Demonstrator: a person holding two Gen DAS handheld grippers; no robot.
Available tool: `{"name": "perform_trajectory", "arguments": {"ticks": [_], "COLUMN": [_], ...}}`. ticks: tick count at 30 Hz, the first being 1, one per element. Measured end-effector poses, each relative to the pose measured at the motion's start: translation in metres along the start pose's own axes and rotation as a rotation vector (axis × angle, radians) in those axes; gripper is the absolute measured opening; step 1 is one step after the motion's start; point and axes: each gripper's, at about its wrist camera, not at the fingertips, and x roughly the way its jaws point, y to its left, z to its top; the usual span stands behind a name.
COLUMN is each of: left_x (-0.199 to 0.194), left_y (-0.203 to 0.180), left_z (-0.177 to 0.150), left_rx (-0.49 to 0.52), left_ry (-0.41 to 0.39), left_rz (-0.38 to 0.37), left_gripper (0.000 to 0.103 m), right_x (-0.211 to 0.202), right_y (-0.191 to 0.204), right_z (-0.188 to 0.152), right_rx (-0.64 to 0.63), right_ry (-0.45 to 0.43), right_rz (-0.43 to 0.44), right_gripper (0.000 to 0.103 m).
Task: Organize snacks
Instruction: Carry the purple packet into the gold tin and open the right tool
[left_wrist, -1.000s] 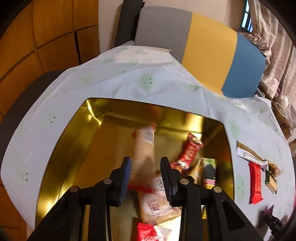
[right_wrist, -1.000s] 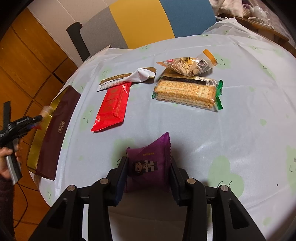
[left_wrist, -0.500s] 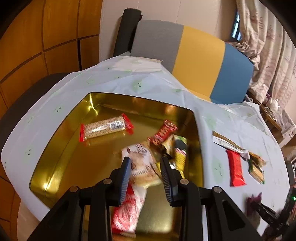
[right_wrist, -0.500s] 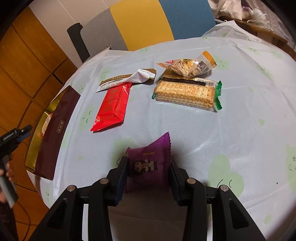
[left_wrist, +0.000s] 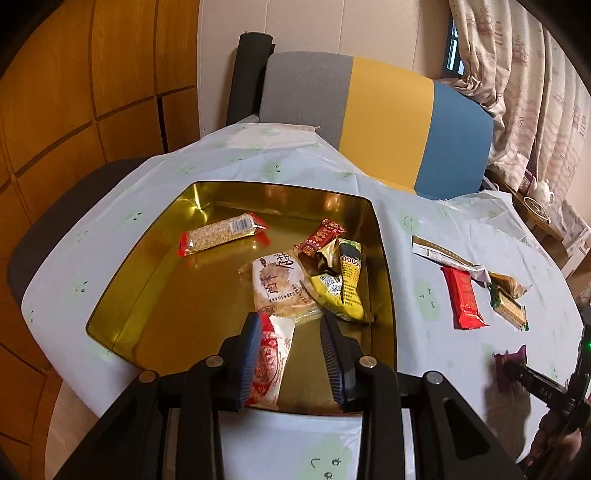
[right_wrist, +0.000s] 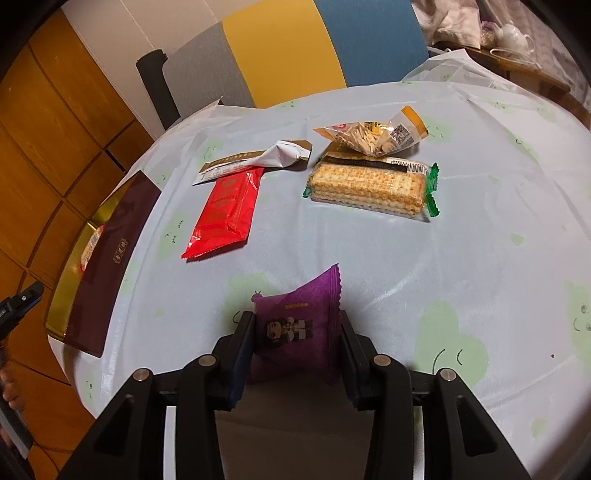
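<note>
Right claw (right_wrist: 295, 332) grasps a purple snack packet (right_wrist: 295, 328) on the counter (right_wrist: 480, 221); left claw (left_wrist: 291, 350) hangs released, empty, over the gold tin (left_wrist: 147, 280).

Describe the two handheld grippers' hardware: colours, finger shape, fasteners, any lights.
Both match: the left gripper and right gripper have glossy black angular plastic frames with triangular cut-outs and round silver fasteners. Each has two flat upright fingers with ribbed dark blue inner pads. From the left view, a small green light glows on the right unit. No cables or sleeves are clearly visible.
</note>
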Motion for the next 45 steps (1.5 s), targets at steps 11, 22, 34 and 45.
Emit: {"name": "perform_trajectory", "arguments": {"ticks": [11, 22, 34, 45], "left_x": [-0.016, -0.034, -0.051, -0.055], "left_y": [0.004, 0.02, 0.04, 0.052], "left_z": [-0.008, -0.007, -0.005, -0.006], "left_rx": [0.017, 0.005, -0.031, -0.052], "left_ry": [-0.042, -0.098, -0.156, -0.165], "left_rz": [0.021, 0.052, 0.094, 0.12], "left_gripper": [0.033, 0.033, 0.033, 0.033], "right_x": [0.0, 0.006, 0.004, 0.022], "right_y": [0.006, 0.062, 0.191, 0.261], "right_z": [0.005, 0.009, 0.034, 0.032], "right_rx": [0.043, -0.001, -0.254, -0.387], "right_ry": [0.039, 0.104, 0.095, 0.113], "right_rz": [-0.011, 0.145, 0.334, 0.373], "right_gripper": [0.042, 0.041, 0.041, 0.041]}}
